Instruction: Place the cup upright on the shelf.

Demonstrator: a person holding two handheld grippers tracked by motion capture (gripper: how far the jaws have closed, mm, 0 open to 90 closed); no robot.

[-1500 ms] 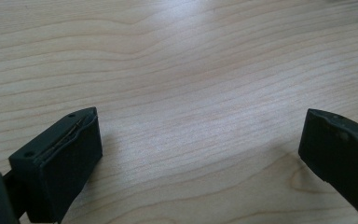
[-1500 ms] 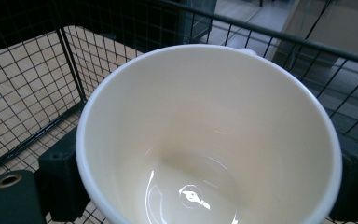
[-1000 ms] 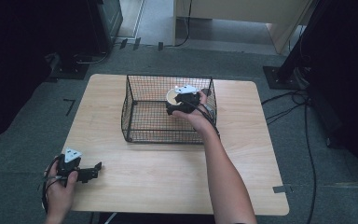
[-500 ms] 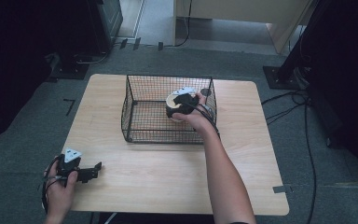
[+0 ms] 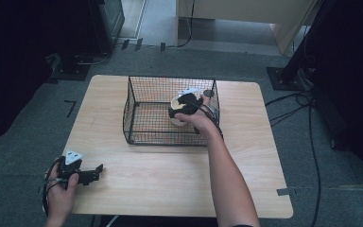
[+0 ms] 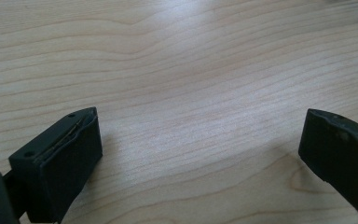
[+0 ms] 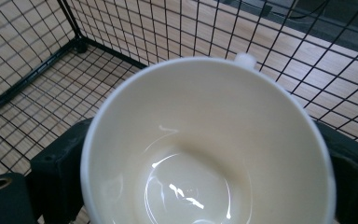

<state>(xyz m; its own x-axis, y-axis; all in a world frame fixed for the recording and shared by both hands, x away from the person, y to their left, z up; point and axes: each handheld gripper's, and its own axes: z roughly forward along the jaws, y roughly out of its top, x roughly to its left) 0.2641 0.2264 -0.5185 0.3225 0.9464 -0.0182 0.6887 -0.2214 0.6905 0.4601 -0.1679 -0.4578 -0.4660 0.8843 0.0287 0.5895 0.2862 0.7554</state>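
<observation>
Table (image 5: 170, 184): pale wood, light grain, rounded corners.

Wire basket (image 5: 142, 123): black mesh, open top, standing on the far middle of the table.

Cup (image 7: 205, 154): cream-white, glossy inside, empty; held inside the basket toward its right side, mouth facing the right gripper's camera, a small nub showing at its far rim.

Right gripper (image 5: 182, 108): reaches into the basket; its black jaws press the cup's outer wall on both sides, clamped on it.

Left gripper (image 5: 92, 174): rests low at the near left corner of the table, jaws spread wide with bare wood between them.
</observation>
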